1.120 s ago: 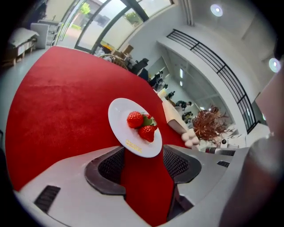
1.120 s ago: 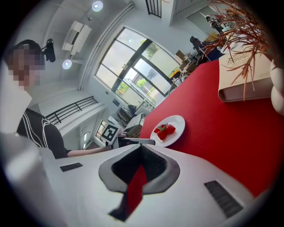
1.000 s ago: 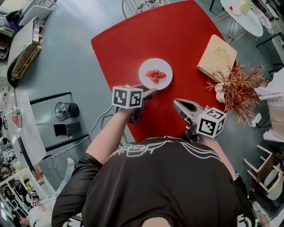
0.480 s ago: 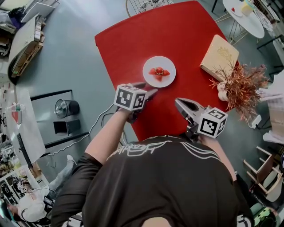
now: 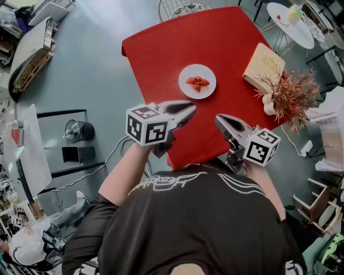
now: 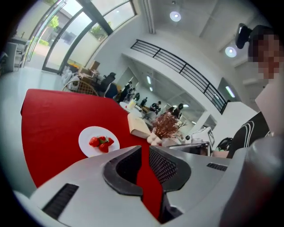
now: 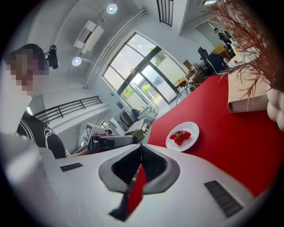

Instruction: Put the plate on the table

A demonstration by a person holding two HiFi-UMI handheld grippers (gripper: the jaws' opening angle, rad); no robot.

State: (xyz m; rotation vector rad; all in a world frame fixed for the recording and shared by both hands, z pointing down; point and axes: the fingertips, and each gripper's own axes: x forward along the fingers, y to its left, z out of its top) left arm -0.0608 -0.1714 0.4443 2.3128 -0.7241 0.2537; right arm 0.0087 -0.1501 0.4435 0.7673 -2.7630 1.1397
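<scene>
A white plate (image 5: 207, 88) with strawberries (image 5: 197, 81) rests on the red table (image 5: 161, 53), near its middle. It also shows as the plate (image 6: 100, 132) in the left gripper view and the plate (image 7: 193, 127) in the right gripper view. My left gripper (image 5: 191, 109) hovers over the table's near edge, short of the plate. Its jaws are closing, with a narrow gap and nothing between them. My right gripper (image 5: 219, 119) hangs beside it, shut and empty. Neither touches the plate.
A tan book (image 5: 263, 67) lies at the table's right side, next to a white vase of dried reddish twigs (image 5: 287, 96). A wire chair (image 5: 177, 8) stands at the far end. A small round white table (image 5: 293, 21) is at the back right. A cable (image 5: 115, 156) runs across the floor on the left.
Both grippers have drawn back from the plate toward my body, the left one rising. The left jaws have come closer together. The plate stays on the table.
</scene>
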